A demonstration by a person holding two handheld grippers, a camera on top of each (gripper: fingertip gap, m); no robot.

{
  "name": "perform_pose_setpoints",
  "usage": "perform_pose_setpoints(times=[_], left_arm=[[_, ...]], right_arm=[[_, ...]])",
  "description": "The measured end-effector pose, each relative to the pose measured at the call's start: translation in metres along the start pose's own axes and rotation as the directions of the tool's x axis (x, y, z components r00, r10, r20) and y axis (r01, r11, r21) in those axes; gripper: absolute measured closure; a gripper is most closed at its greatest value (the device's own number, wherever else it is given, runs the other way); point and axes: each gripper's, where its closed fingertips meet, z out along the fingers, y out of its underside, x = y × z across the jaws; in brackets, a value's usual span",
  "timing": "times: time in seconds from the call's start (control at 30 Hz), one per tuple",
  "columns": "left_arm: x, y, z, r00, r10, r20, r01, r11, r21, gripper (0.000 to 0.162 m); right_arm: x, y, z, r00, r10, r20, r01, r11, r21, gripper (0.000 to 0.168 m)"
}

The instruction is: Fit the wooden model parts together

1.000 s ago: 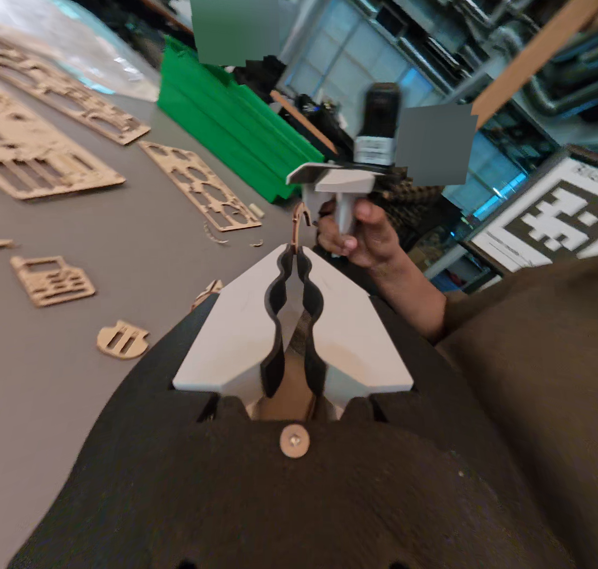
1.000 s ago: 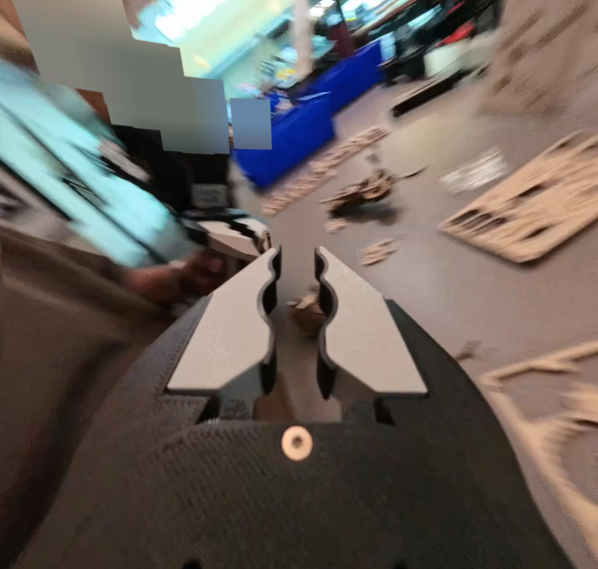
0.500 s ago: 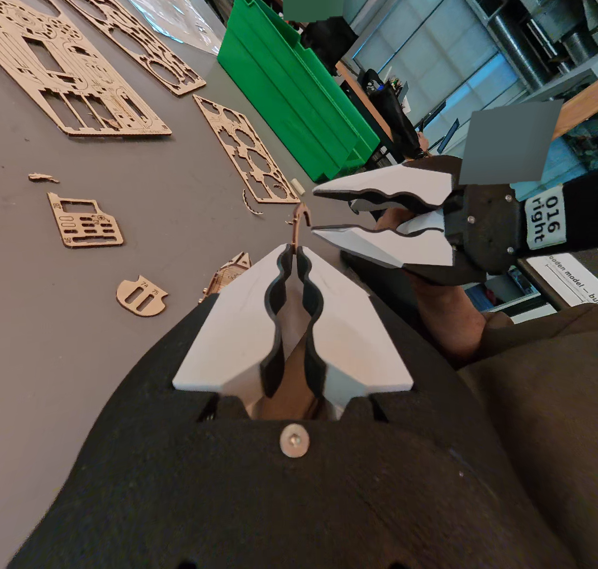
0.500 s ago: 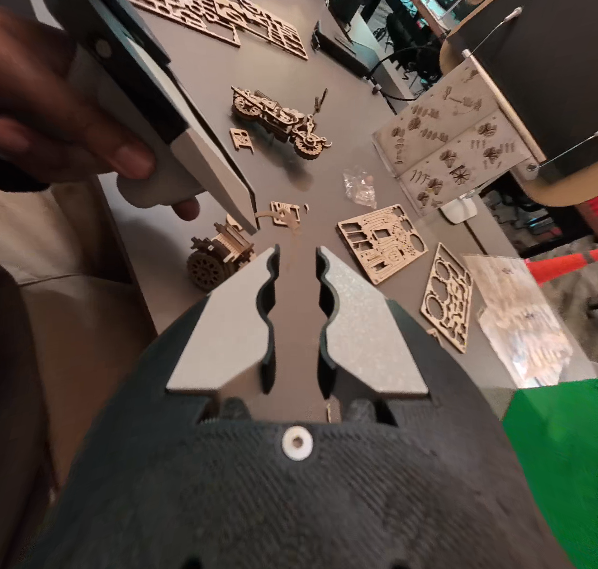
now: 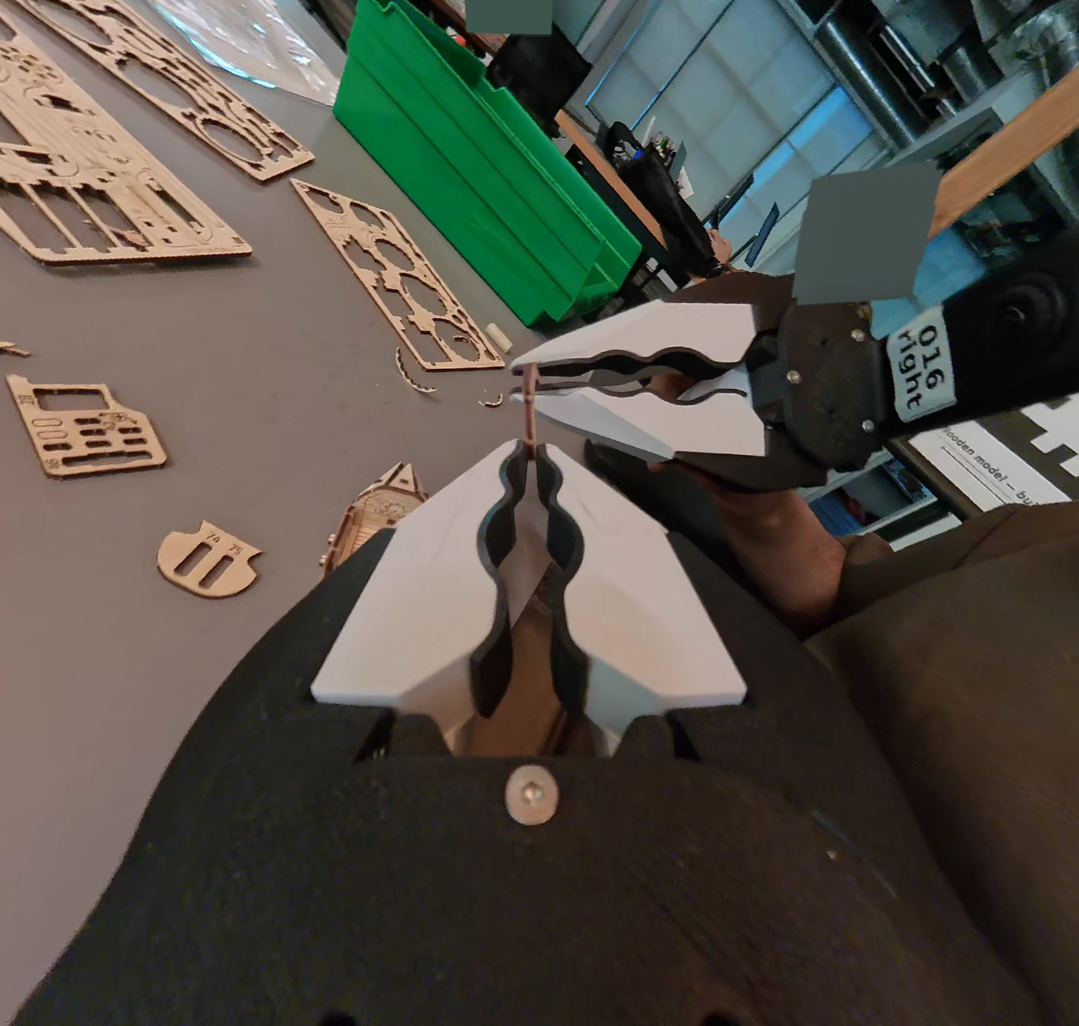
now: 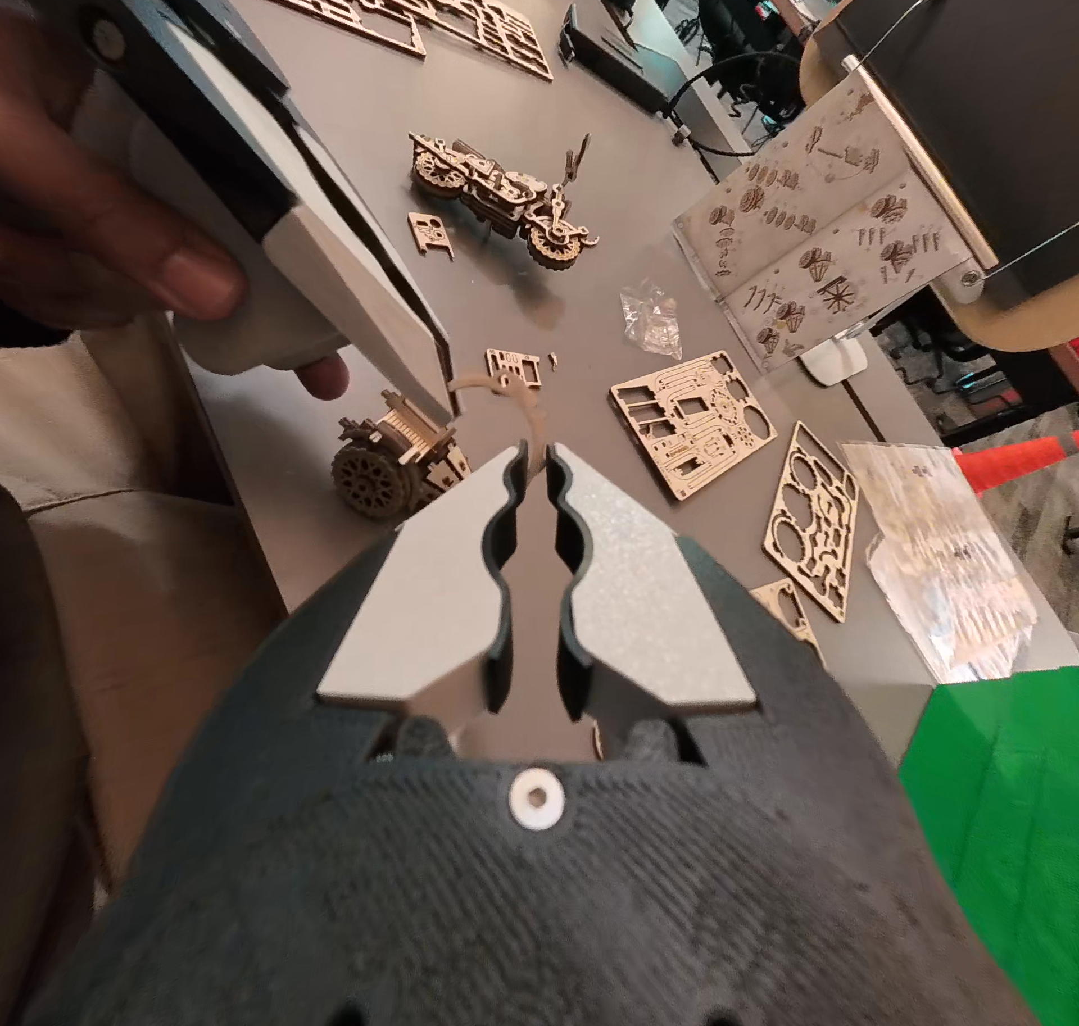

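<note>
My left gripper (image 5: pixel 526 450) pinches one end of a thin curved wooden strip (image 6: pixel 528 411); just ahead, my right gripper (image 5: pixel 518 382) closes on its other end, above the grey table (image 5: pixel 245 356), wheeled wooden model (image 6: pixel 391 461) below left.

This looks like a workshop or lab hall: bare ventilation ducts (image 5: pixel 992 35) overhead, tall glazed walls, other benches behind, a green plastic bin (image 5: pixel 484 169) and laser-cut plywood sheets (image 6: pixel 692 423) spread on the grey tabletop (image 5: pixel 233 356).
</note>
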Motion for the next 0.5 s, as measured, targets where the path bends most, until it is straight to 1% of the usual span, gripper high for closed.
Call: perform_pose_setpoints(times=[0.03, 0.13, 0.27, 0.43, 0.5], left_arm=[[0.001, 0.0, 0.0, 1.0, 0.007, -0.007, -0.007, 1.0, 0.004, 0.16], [0.002, -0.002, -0.001, 1.0, 0.025, -0.017, -0.025, 1.0, 0.012, 0.148], [0.0, -0.006, -0.004, 0.999, 0.019, -0.037, -0.018, 1.0, 0.025, 0.137], [-0.005, -0.016, -0.013, 0.998, 0.014, -0.053, -0.009, 0.997, 0.079, 0.134], [-0.011, -0.02, -0.016, 0.999, 0.01, -0.036, -0.006, 0.995, 0.096, 0.138]], right_arm=[[0.001, 0.001, 0.0, 1.0, 0.003, 0.0, -0.003, 1.0, -0.003, 0.165], [0.003, 0.004, 0.001, 1.0, 0.015, 0.0, -0.015, 1.0, -0.006, 0.165], [0.006, 0.005, 0.001, 0.997, 0.069, 0.025, -0.069, 0.998, 0.011, 0.165], [0.008, 0.008, 0.001, 0.992, 0.119, 0.046, -0.12, 0.993, 0.019, 0.164], [0.009, 0.009, 0.002, 0.989, 0.138, 0.056, -0.139, 0.99, 0.026, 0.165]])
